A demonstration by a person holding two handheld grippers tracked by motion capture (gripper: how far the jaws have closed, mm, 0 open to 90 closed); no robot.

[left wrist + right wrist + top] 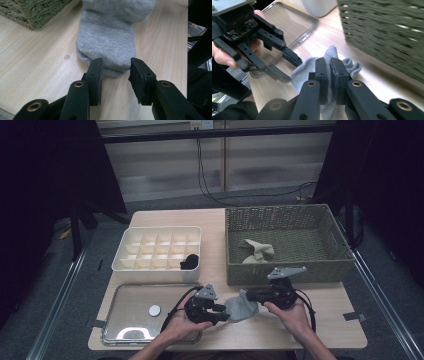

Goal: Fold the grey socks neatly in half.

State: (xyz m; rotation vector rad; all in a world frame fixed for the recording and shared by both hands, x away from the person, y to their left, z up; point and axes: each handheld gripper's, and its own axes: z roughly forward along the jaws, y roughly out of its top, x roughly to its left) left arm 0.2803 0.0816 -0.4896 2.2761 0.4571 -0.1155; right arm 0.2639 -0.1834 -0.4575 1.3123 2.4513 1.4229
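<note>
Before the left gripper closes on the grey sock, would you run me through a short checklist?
1. Right gripper clamped on grey sock: ok.
2. Sock end between the left gripper pads: ok, jaws open, not yet pressing.
3. Sock flat on table: ok near the left gripper; bunched at the right.
4. Wicker basket clear of both grippers: ok.
5. Free compartments in white divider box: ok, one holds a black item.

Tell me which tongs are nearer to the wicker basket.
Right. The right tongs, shut on the grey sock, sit just in front of the wicker basket; the left tongs lie further left and nearer the person, at the sock's other end.
</note>
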